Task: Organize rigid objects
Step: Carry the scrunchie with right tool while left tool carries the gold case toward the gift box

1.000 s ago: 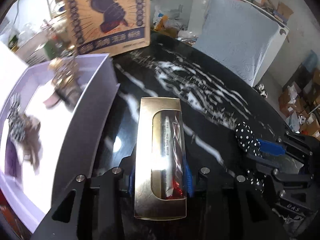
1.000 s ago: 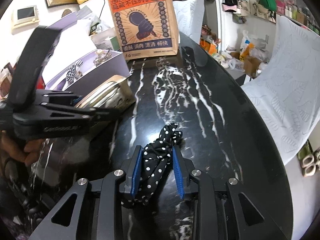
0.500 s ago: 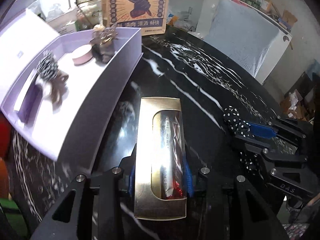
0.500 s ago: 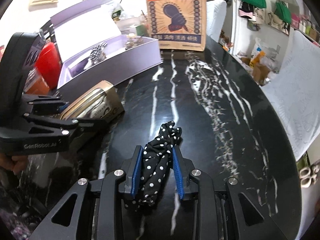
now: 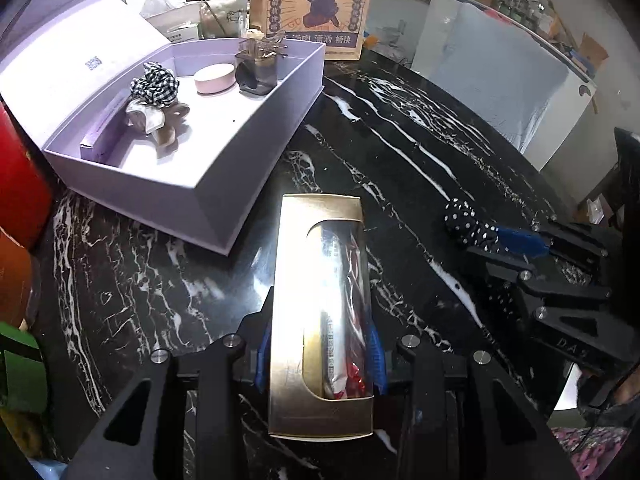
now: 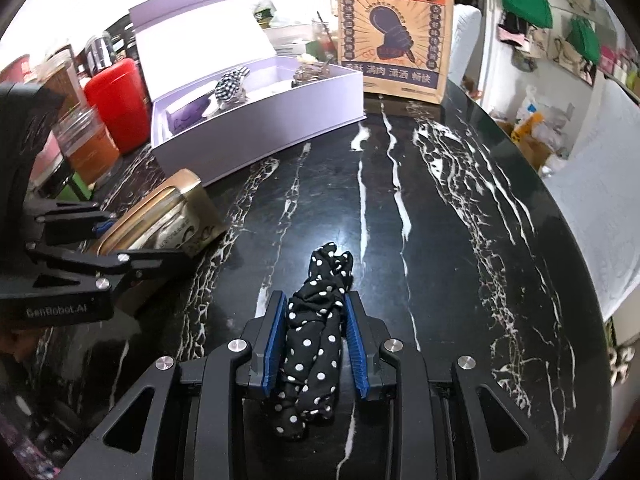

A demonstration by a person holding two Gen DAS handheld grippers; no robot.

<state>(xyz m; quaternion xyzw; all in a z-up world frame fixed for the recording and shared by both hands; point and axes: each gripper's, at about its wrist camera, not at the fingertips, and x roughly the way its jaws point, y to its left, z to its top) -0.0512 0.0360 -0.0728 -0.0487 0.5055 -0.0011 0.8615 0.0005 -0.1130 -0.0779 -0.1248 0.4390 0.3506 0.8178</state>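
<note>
Right now your left claw (image 5: 320,354) is pinching a long gold box (image 5: 322,312) by its near end, the blue pads pressed against both long sides, and the box is pointing forward over the black marble surface (image 5: 400,152). Through its clear window a white-and-red packet is showing; the print on it is too small to read. Your right claw (image 6: 314,342) is squeezing a black polka-dot scrunchie (image 6: 316,344) — the fabric is bunching up between the blue pads and sticking out past both ends of them.

From the right wrist view, your left claw's body is reading "GenRobot.AI"; from the left wrist view, the right claw's body is showing "DAS".

Ahead and to the left, an open lilac box (image 5: 224,168) is sitting on the surface with its lid tipped back. Inside are lying a checked scrunchie (image 5: 154,86), a round pink case (image 5: 215,77), a dark clear holder of hair clips (image 5: 258,70) and a purple item against the left wall. Behind the lilac box a brown paper bag (image 6: 394,28) with orange-and-navy Chinese print is standing upright — a large "鲜" sits at its top corner. A red canister (image 6: 116,104) is standing left of the lilac box, and green bags are hanging on the wall at right.
</note>
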